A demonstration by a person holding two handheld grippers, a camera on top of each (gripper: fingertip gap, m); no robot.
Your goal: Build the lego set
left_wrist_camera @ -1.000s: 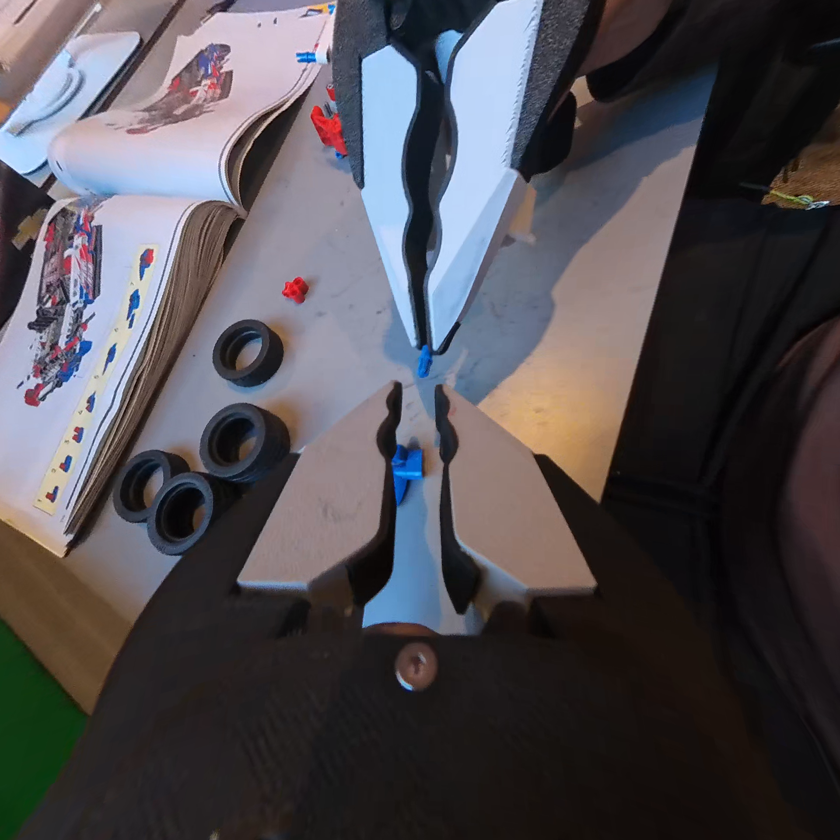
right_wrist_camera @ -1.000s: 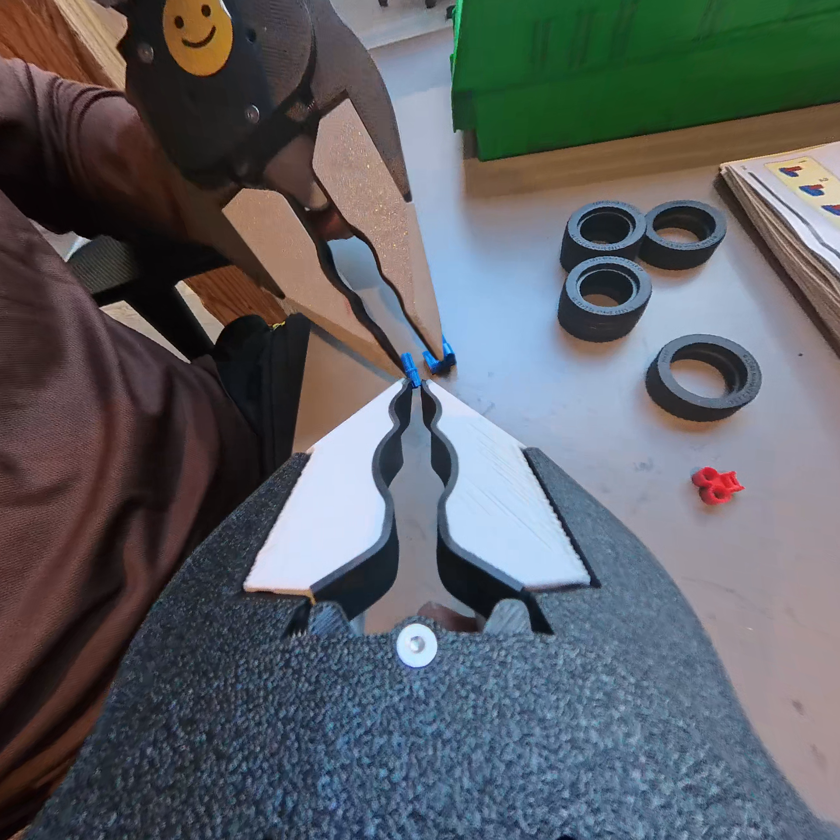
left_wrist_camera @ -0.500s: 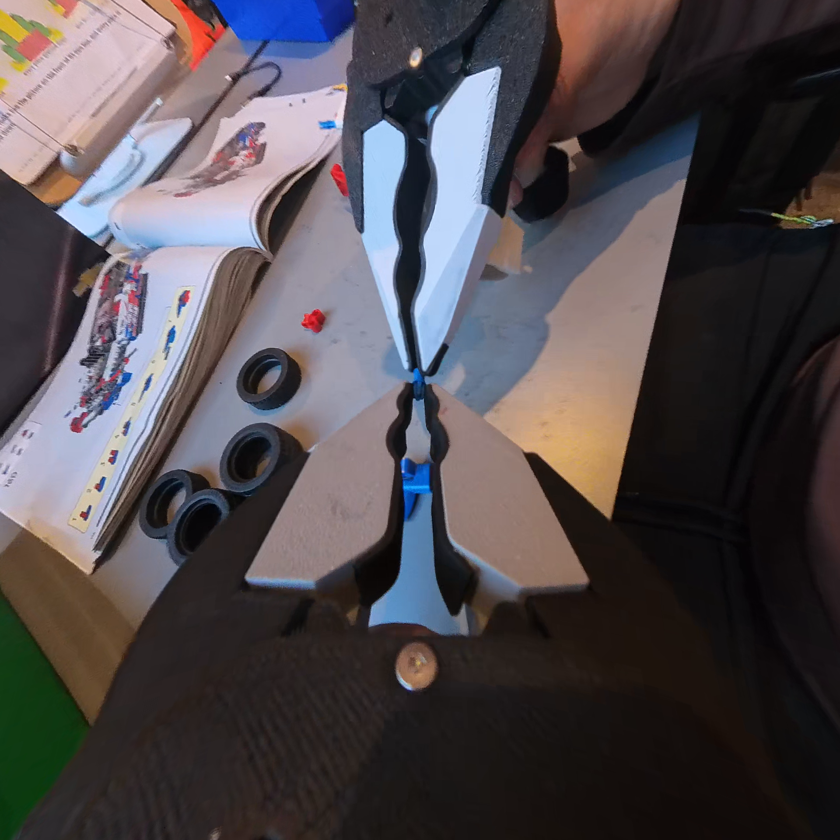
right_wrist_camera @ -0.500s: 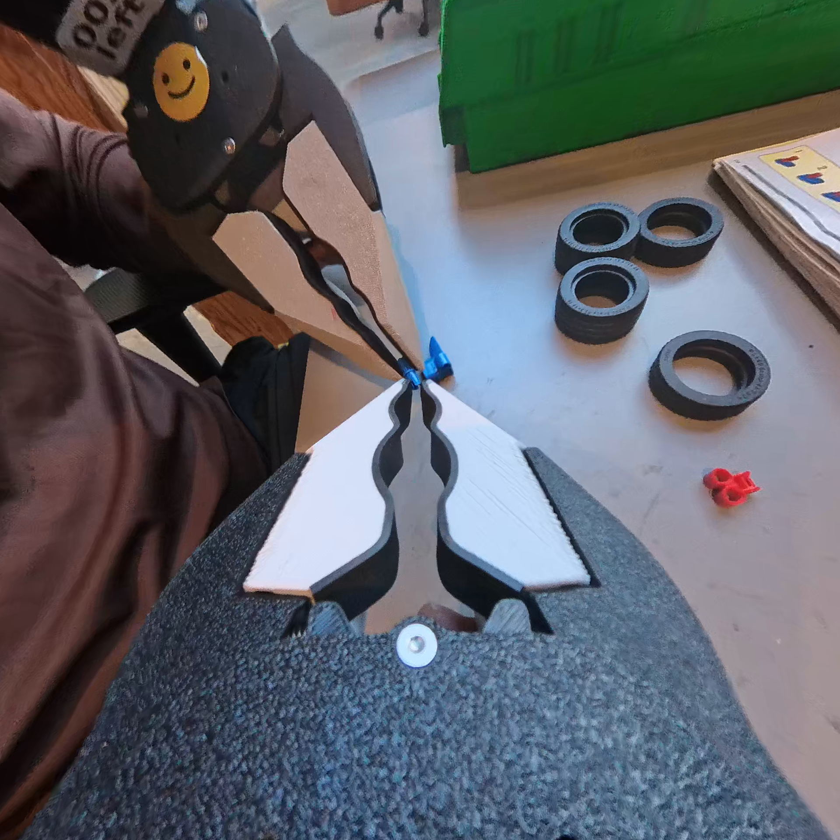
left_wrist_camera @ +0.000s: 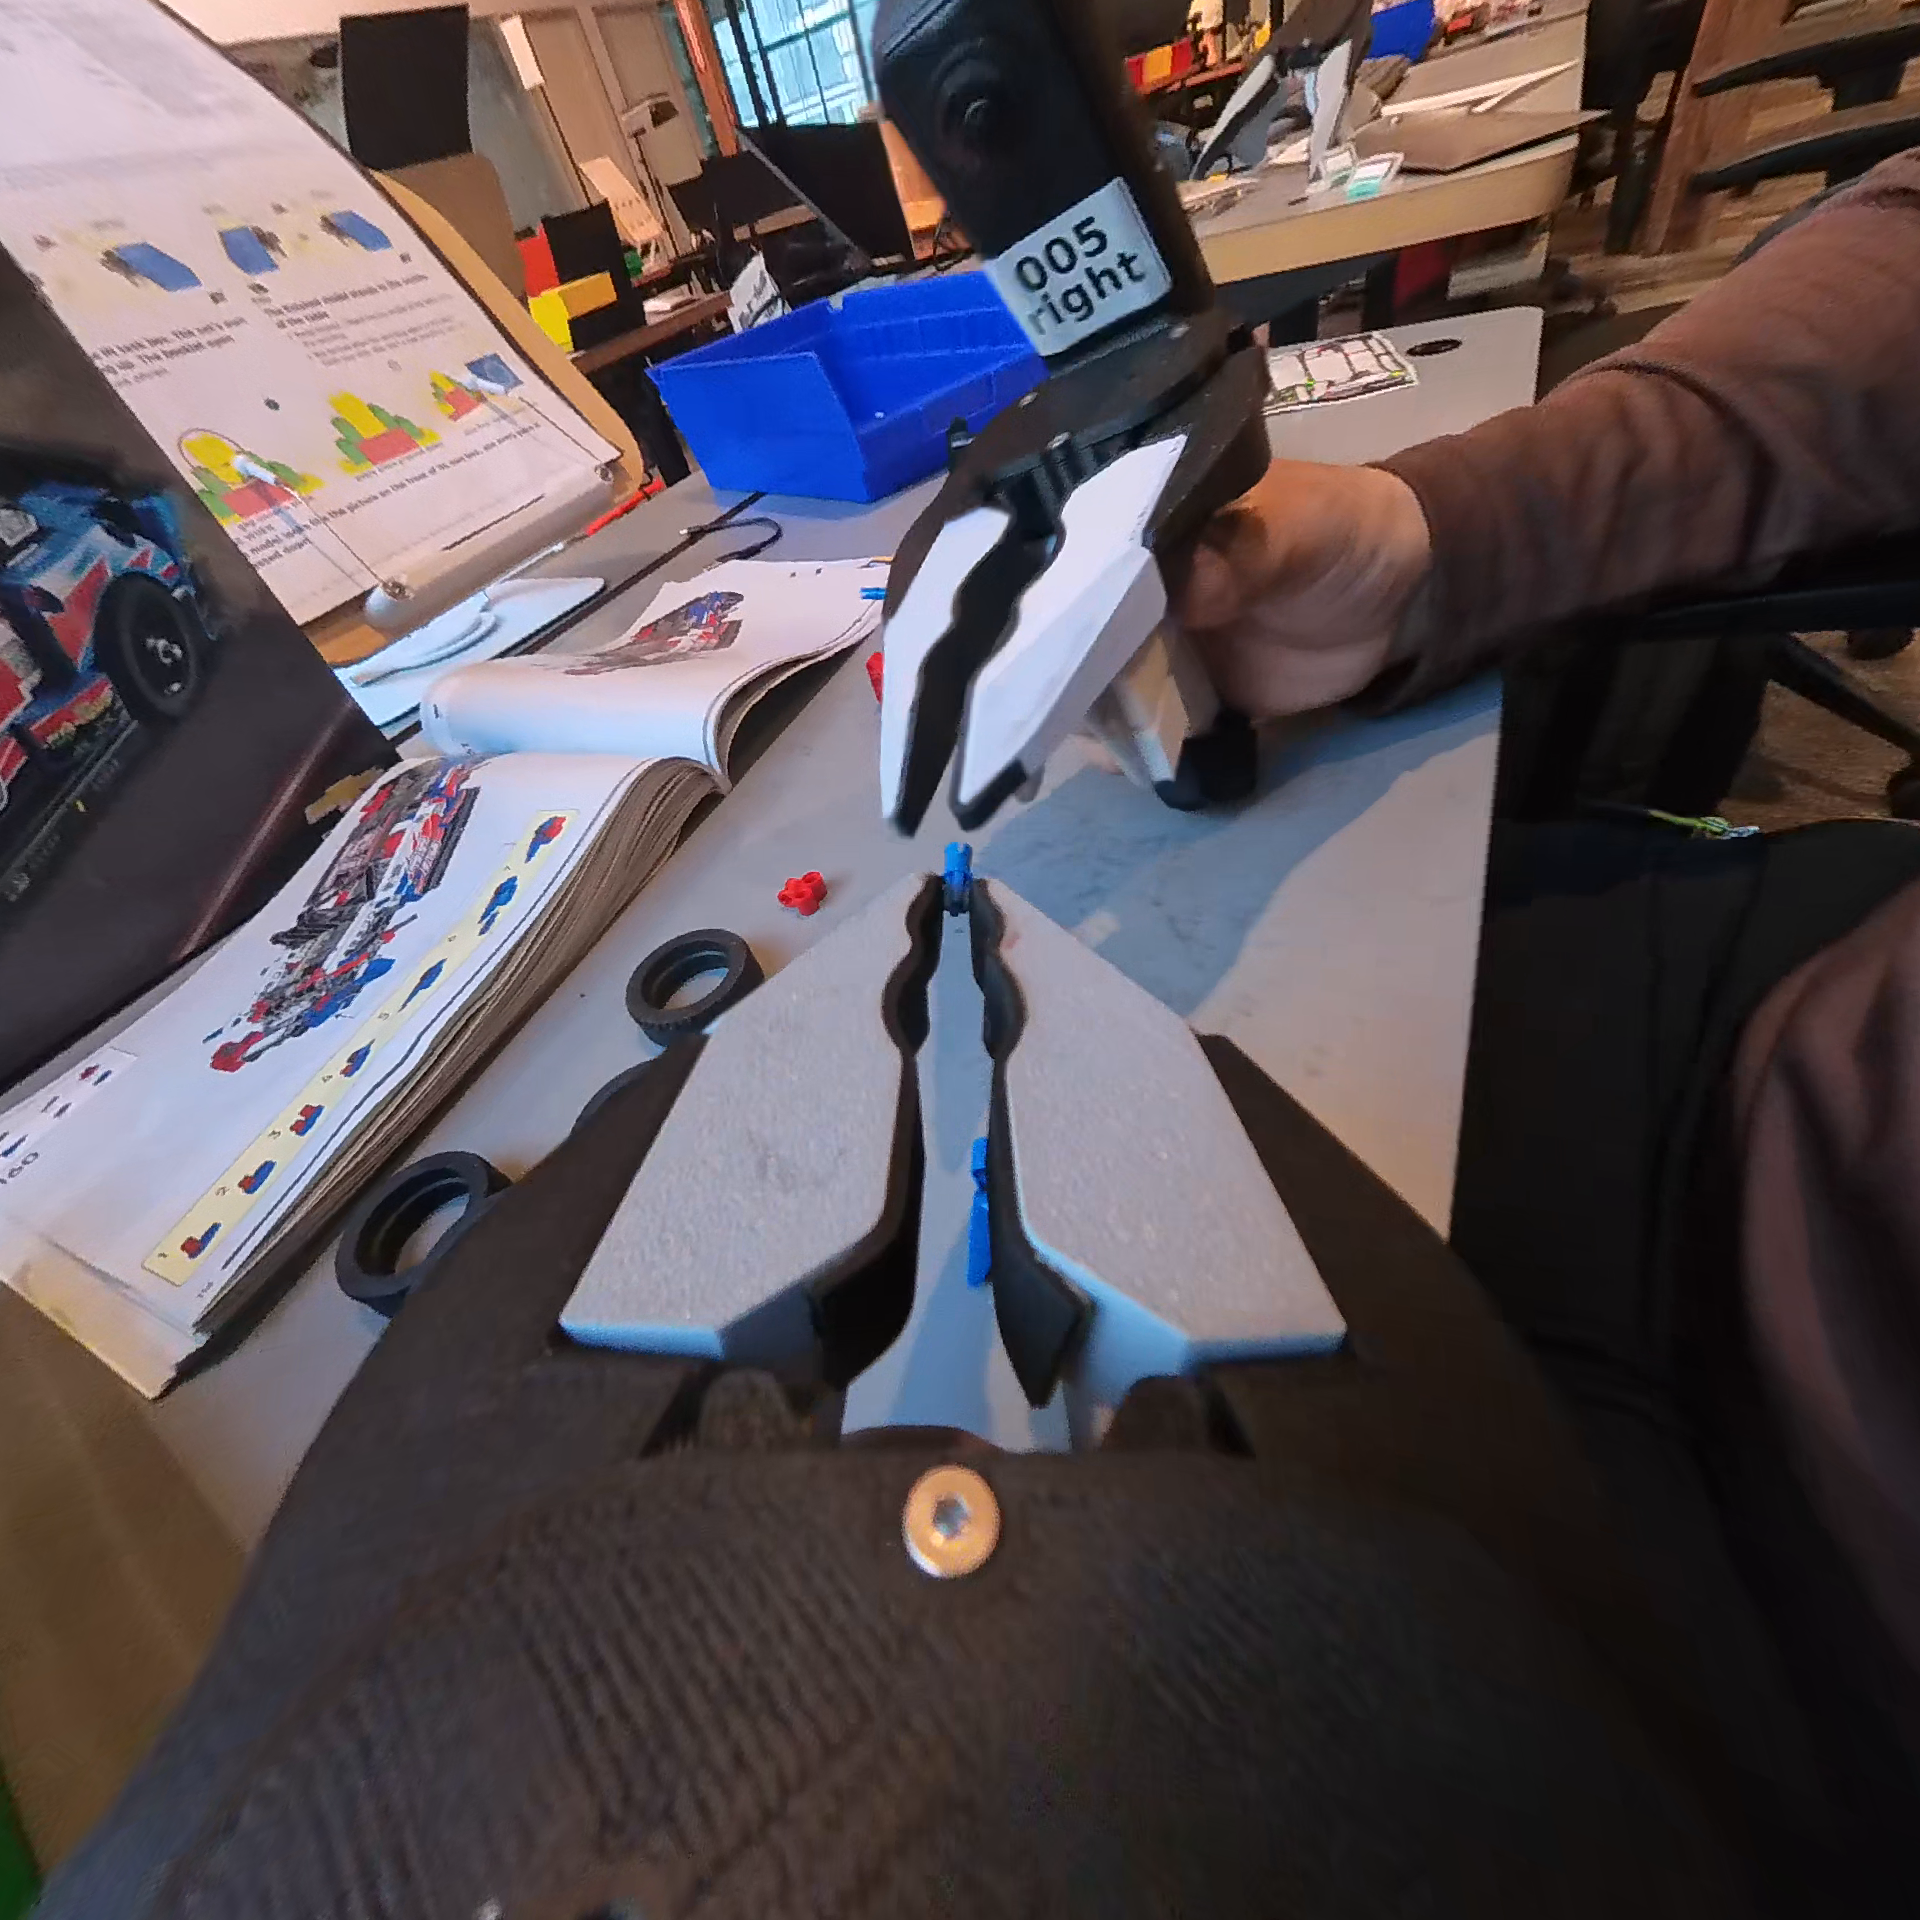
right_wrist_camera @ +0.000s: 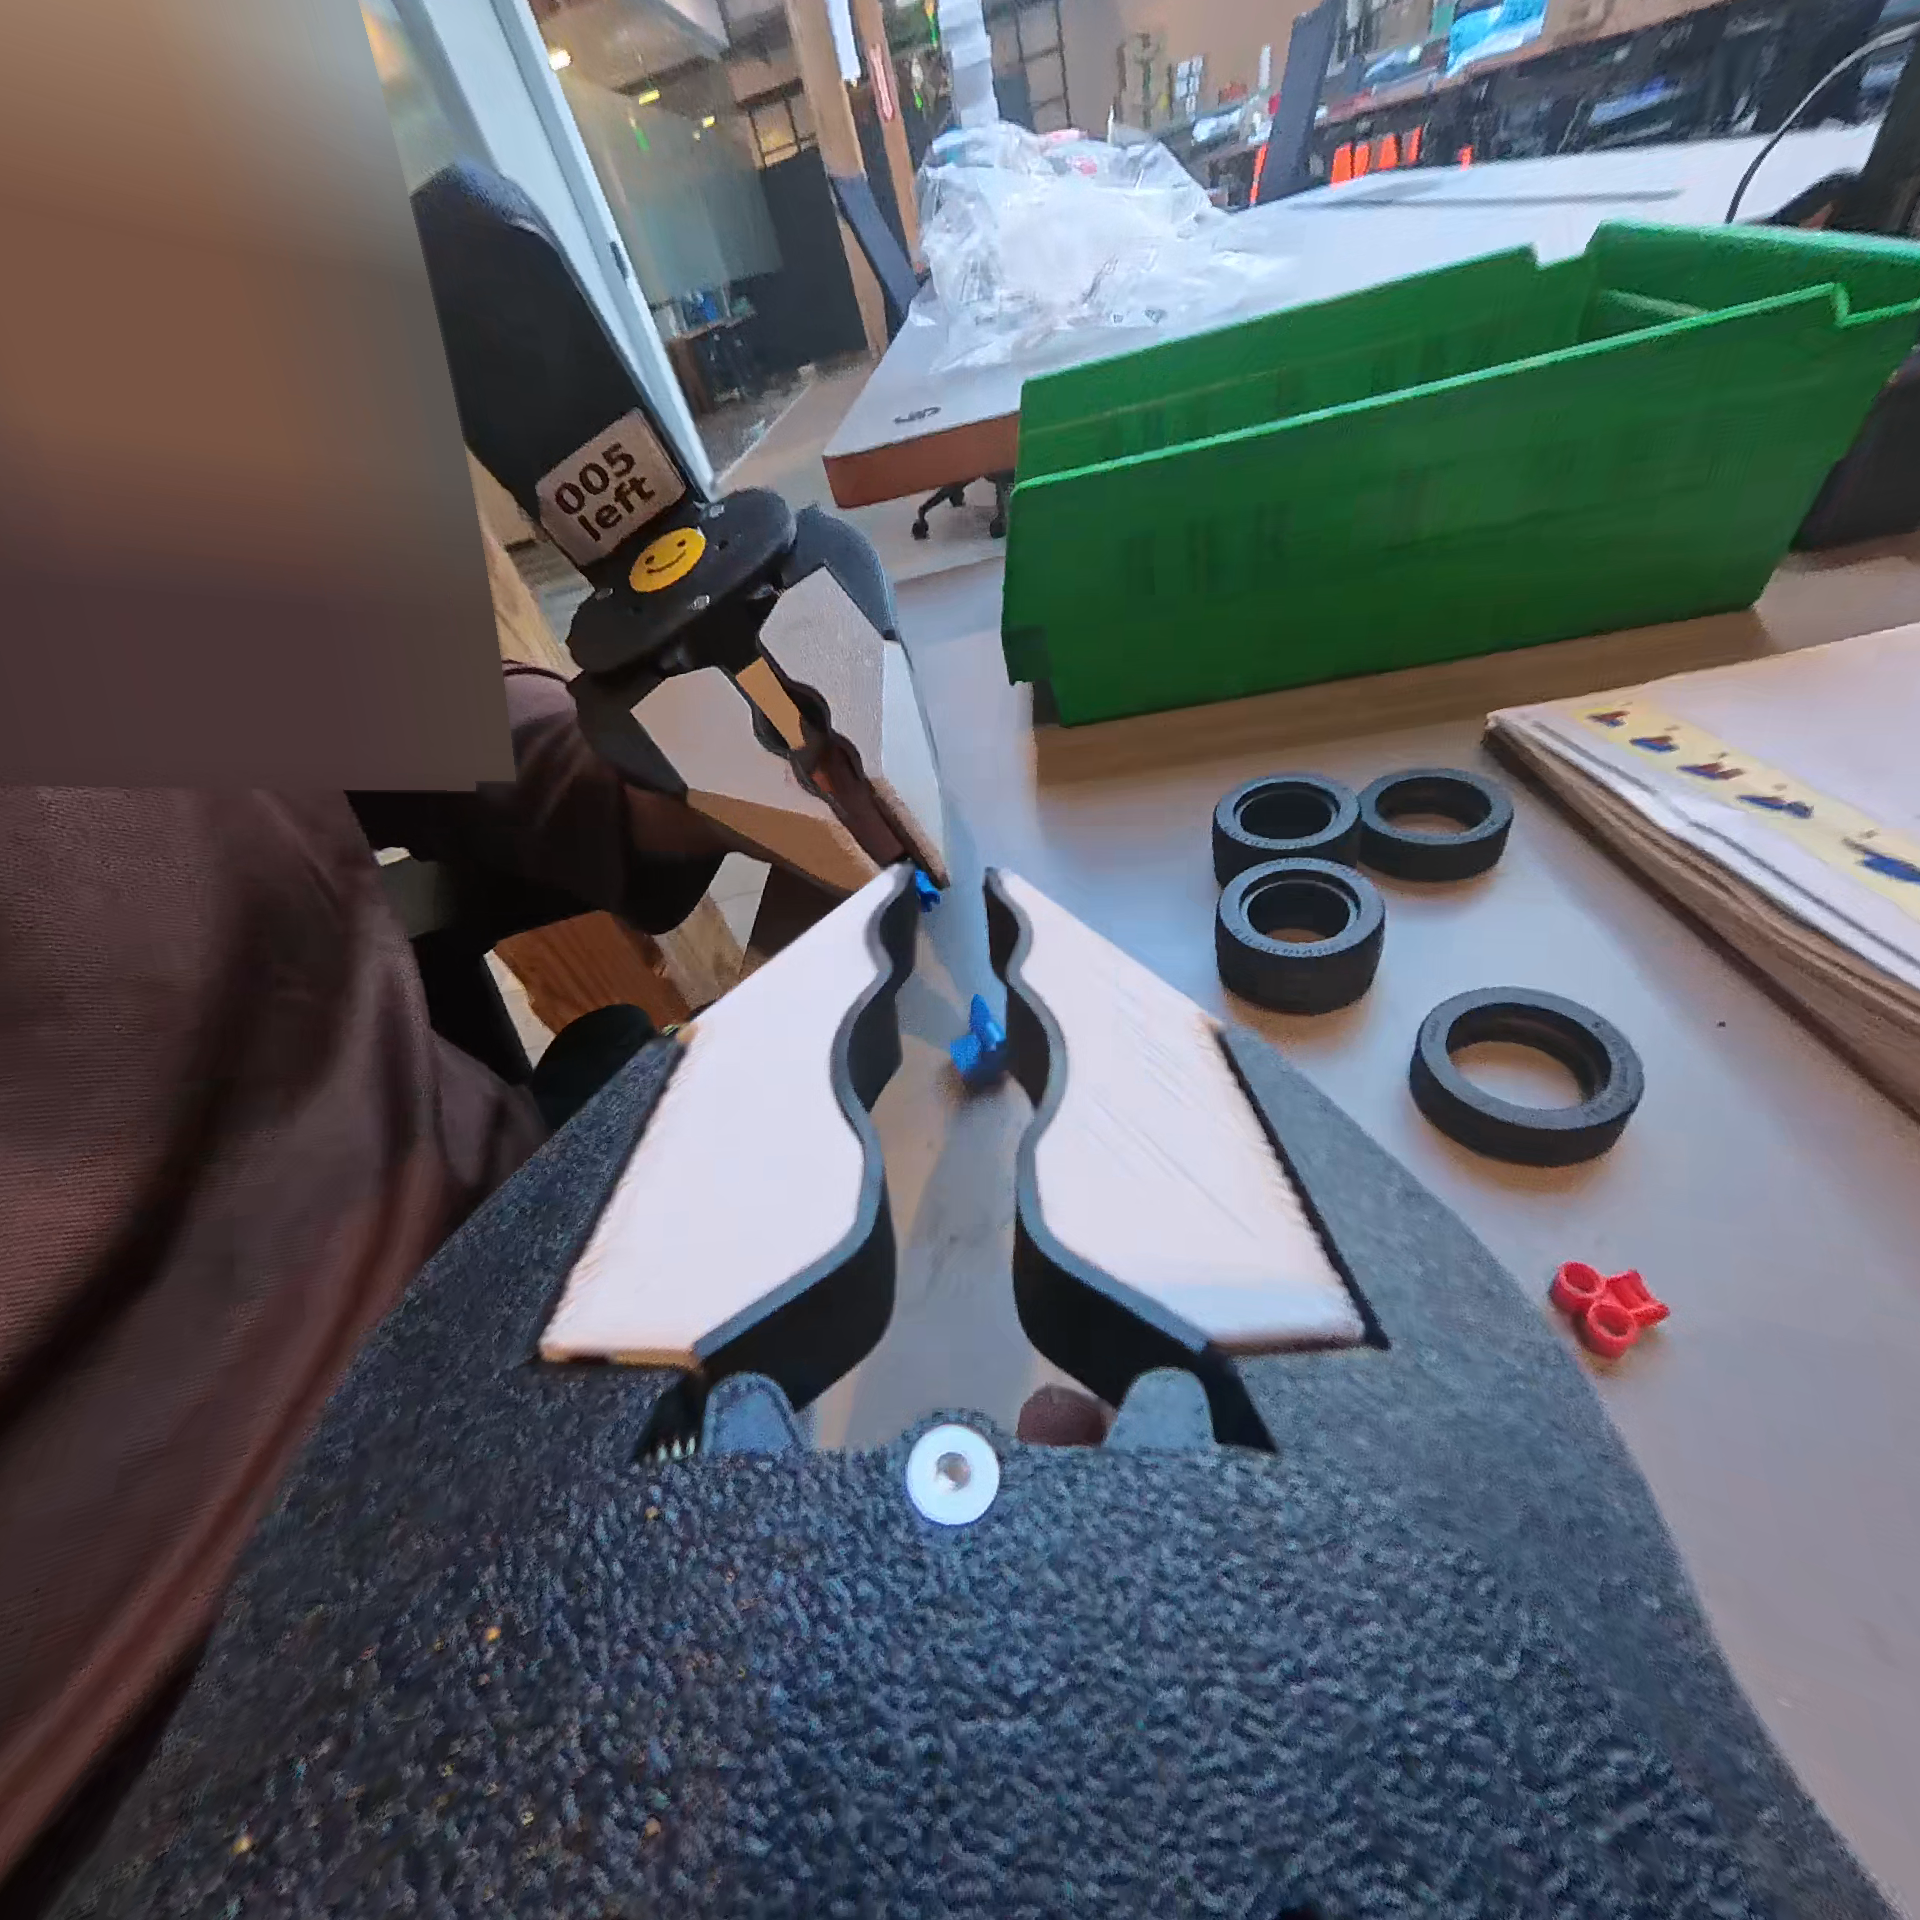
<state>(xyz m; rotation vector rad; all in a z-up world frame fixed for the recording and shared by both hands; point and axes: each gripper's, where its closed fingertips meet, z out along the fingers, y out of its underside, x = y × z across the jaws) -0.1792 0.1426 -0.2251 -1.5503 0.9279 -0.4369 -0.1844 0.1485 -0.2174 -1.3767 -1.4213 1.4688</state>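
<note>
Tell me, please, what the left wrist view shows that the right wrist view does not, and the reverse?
Only the left wrist view shows the blue bin, the instruction stand and the open pages of the manual.

Only the right wrist view shows the green bin, the clear plastic bags and all four black tyres, such as the lone one.

Both show the left gripper pinching a small blue pin, the open right gripper, a second blue piece on the table and a red connector.

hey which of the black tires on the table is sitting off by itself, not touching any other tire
The lone tire, the one closest to the red piece. The other three tires sit clustered together nearer the green bin.
</note>
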